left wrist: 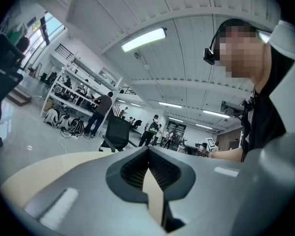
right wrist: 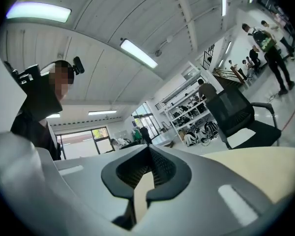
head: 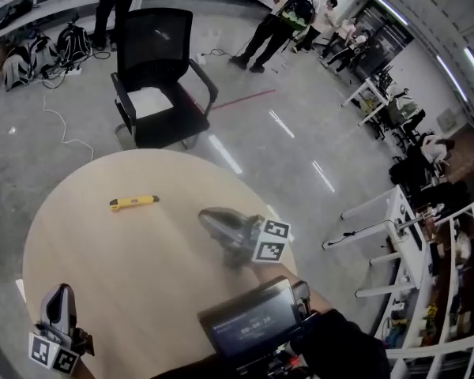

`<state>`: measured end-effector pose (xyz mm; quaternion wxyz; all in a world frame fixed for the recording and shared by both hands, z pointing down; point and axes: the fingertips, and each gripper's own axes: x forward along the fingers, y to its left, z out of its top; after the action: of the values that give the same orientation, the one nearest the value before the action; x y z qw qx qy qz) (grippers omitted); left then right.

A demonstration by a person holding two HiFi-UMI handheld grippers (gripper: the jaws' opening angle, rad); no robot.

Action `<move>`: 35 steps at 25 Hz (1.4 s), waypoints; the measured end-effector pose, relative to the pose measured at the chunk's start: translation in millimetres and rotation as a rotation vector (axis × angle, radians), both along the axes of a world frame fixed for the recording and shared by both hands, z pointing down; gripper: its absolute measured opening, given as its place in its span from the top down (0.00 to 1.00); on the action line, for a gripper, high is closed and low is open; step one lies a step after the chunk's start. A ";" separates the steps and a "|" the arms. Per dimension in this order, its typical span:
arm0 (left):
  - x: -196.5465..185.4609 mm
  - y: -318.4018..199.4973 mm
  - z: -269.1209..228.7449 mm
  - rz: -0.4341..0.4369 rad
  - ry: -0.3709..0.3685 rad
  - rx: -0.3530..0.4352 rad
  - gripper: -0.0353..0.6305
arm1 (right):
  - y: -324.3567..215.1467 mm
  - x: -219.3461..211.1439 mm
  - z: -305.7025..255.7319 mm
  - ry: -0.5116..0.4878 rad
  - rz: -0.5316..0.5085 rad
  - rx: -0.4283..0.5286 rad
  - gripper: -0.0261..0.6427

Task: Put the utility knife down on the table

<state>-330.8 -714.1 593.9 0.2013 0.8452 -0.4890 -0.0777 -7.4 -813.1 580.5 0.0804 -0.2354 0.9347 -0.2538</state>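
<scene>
Big round tabletop (head: 142,283) fills the head view, pale wood, with a black office chair (head: 162,69) parked just beyond its far edge and people standing about on the grey floor well behind that. Over the tabletop's right side the right tool (head: 213,221) hangs in a smear of motion blur, marker cube trailing behind it, and its own view tells the story: jaws pressed together at the tips, nothing between them, only a sliver of tabletop colour showing through below. Down at the near left edge sits the left tool (head: 61,294), and it reads the same way, jaws closed narrow and carrying nothing. And there it is, the yellow utility knife (head: 133,203), lying flat on the tabletop toward the far side, lengthwise left to right, well apart from both tools and touching neither. So by my reading the put-down is done: the knife rests on the wood, free of any grip, and this looks like the clearing-away phase. What's left calls for very little, I'd say: bring both tools to rest clear of the knife, and keep the right one from sweeping low across the tabletop where it could nudge the knife out of place.
</scene>
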 end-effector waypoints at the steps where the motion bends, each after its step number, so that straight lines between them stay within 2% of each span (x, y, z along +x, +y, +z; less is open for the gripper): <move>1: -1.4 8.8 -10.9 0.000 -0.002 0.009 0.95 | 12.2 0.0 -11.6 -0.006 -0.010 0.005 0.94; 7: -11.6 66.9 -84.1 -0.011 -0.019 0.083 0.95 | 78.6 3.7 -88.9 -0.012 -0.021 0.083 0.94; 13: -23.6 132.2 -142.9 -0.022 -0.026 0.142 0.95 | 147.8 -6.8 -141.7 0.071 -0.018 0.124 0.94; 17: -34.6 178.4 -164.9 0.005 -0.025 0.153 0.95 | 197.6 -19.5 -164.4 0.089 0.001 0.118 0.94; 25: -59.4 250.0 -197.5 0.107 -0.062 0.193 0.95 | 291.7 -58.1 -203.2 0.045 0.023 0.158 0.94; 29: -69.0 274.8 -214.9 0.112 -0.084 0.223 0.95 | 324.9 -63.1 -220.4 0.018 0.018 0.193 0.94; 32: -60.3 290.0 -229.1 0.116 -0.099 0.243 0.95 | 343.1 -55.9 -233.0 0.006 0.012 0.221 0.94; 35: -35.0 305.9 -244.3 0.123 -0.112 0.273 0.95 | 358.6 -35.6 -246.3 -0.013 -0.003 0.250 0.94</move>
<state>-365.8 -408.2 349.6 0.0612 0.8959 -0.4319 -0.0837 -43.0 -454.5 334.3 0.1147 -0.2207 0.9588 -0.1371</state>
